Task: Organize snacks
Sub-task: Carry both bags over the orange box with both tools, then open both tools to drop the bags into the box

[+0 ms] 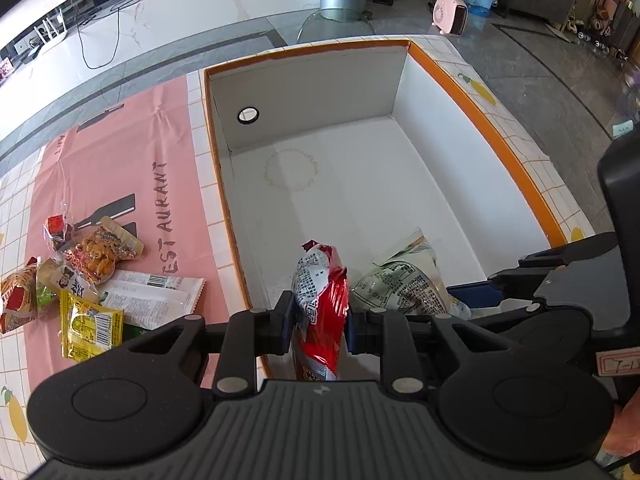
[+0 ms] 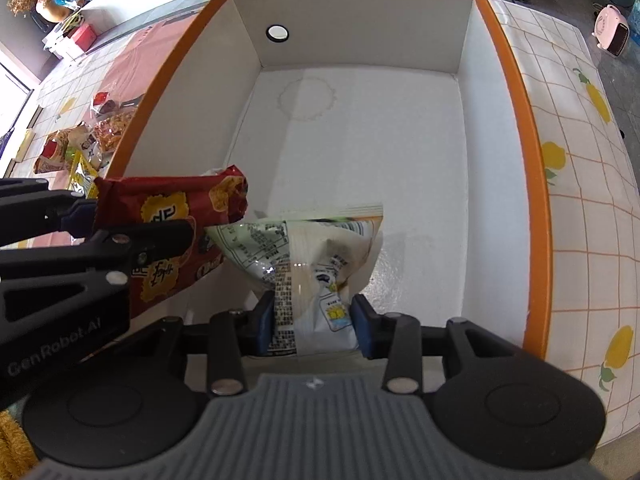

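A white box with an orange rim (image 1: 480,120) (image 2: 536,160) lies open on the table. My left gripper (image 1: 318,320) is shut on a red snack bag (image 1: 320,300), held over the box's near left corner; the bag also shows in the right wrist view (image 2: 168,216). My right gripper (image 2: 312,322) is shut on a white-and-green snack bag (image 2: 312,256), held inside the box near its front wall; this bag shows in the left wrist view (image 1: 404,280). The two bags are side by side, almost touching.
A pile of several snack packets (image 1: 80,280) (image 2: 80,144) lies on the pink mat (image 1: 120,160) left of the box. The tiled tablecloth with lemon prints (image 2: 580,200) surrounds the box. A pink heater (image 1: 450,14) stands on the floor beyond.
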Available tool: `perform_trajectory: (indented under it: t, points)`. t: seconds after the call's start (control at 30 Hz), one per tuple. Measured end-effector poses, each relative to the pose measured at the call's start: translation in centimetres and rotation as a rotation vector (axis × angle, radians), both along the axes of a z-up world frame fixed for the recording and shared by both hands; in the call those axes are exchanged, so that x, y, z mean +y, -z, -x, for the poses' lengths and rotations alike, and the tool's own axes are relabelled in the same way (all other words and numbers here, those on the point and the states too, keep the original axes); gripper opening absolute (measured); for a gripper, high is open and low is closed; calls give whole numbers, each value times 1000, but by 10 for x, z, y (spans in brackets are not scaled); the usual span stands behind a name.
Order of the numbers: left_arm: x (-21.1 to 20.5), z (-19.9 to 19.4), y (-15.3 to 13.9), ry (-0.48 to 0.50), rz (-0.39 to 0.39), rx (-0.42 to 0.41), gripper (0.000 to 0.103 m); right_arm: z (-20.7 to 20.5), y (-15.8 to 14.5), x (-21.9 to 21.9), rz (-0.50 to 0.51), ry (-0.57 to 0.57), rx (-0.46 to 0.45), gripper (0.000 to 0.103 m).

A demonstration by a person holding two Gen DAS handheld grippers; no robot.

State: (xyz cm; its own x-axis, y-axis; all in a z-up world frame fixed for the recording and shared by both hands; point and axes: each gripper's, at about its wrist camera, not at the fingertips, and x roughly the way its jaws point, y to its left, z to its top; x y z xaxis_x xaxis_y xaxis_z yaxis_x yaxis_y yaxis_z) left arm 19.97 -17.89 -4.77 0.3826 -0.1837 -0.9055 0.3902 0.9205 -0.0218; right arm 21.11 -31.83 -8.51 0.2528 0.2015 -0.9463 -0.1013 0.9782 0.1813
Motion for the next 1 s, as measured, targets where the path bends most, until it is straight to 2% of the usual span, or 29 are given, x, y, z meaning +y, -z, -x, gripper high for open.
perform_trajectory:
  t: [0.13, 0.23, 0.33, 0.4, 0.5, 0.57, 0.8, 1.0]
  points:
    - [0, -1, 2, 6, -6, 8, 27, -2, 2, 2, 8, -1, 10, 40]
    - [0, 0, 0, 0, -5, 8, 31, -3, 3, 5, 17, 4, 0, 41]
    - [3, 1, -3, -5, 15, 13, 38, -1, 0, 5, 12, 9, -5, 46]
    - [5, 2, -7, -12, 21, 6, 53, 1, -2, 4, 10, 11, -6, 50]
    - [8, 5, -15, -9, 54, -4, 63, 3, -7, 5, 21, 9, -18, 55]
    - [10, 8, -20, -11, 67, -15, 67, 5, -12, 6, 25, 11, -26, 58]
    - [21, 21, -45, -13, 125, -77, 69, 14, -30, 9, 39, 27, -71, 60]
    - [38, 29, -61, -57, 146, -128, 71, 21, -52, 9, 16, 38, -136, 59]
